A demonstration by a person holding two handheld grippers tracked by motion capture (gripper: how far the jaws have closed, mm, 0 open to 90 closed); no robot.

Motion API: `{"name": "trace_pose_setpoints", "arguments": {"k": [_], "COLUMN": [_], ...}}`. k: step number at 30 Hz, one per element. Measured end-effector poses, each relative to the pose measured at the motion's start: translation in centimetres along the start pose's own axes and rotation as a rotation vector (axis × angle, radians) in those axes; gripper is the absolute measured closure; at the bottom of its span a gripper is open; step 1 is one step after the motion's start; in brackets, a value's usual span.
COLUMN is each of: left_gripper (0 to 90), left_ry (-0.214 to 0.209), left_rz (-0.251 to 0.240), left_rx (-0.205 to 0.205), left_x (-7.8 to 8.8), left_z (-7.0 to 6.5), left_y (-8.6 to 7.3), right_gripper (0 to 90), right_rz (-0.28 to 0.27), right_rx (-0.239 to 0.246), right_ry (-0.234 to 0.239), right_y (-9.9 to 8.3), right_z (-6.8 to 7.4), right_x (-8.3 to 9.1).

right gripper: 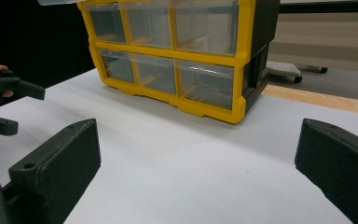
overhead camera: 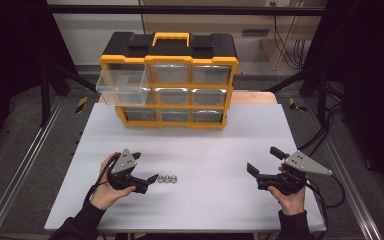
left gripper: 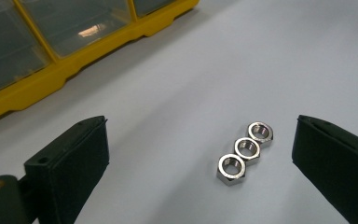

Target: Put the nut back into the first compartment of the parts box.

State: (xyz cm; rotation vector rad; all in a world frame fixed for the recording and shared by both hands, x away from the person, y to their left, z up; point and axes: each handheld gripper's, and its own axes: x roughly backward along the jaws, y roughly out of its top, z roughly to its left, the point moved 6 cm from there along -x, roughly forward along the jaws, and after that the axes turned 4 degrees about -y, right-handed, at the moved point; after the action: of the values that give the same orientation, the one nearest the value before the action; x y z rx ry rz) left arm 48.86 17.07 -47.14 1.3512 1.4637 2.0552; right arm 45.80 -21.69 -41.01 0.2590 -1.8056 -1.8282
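Note:
Three shiny hex nuts [overhead camera: 168,178] lie touching in a short row on the white table [overhead camera: 210,145], toward its front left. My left gripper [overhead camera: 146,166] stands open just left of them, its lower jaw tip close to the nearest nut. In the left gripper view the nuts [left gripper: 244,149] sit on the table ahead of the open left gripper [left gripper: 200,135], nearer its right jaw, touching neither. My right gripper [overhead camera: 261,159] is held open at the front right, with nothing between its jaws. The right gripper [right gripper: 198,135] faces bare table, and the left gripper [right gripper: 21,107] shows at that view's left edge.
A yellow and black drawer organizer [overhead camera: 170,80] stands at the back of the table, also seen as the organizer [right gripper: 182,56] in the right gripper view. Its top-left clear drawer [overhead camera: 122,85] is pulled out and looks empty. Dark frame posts [overhead camera: 45,75] flank the table.

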Motion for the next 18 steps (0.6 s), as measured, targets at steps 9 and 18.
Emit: {"name": "trace_pose_setpoints", "arguments": {"k": [9,18], "left_gripper": [7.9,18.2], "left_ry": [-0.018,-0.039], "left_rz": [0.051,0.095], "left_rx": [-0.004,-0.001], "left_x": [-1.1,-2.1], "left_z": [-0.8,-1.2], "left_y": [-0.6,-1.3], "right_gripper": [0.6,0.6], "right_rz": [0.000,0.007], "right_rx": [0.006,0.014], "right_ry": [0.001,0.004], "right_y": [0.0,-0.2], "right_z": [0.0,0.2], "right_x": [0.0,-0.3]}}
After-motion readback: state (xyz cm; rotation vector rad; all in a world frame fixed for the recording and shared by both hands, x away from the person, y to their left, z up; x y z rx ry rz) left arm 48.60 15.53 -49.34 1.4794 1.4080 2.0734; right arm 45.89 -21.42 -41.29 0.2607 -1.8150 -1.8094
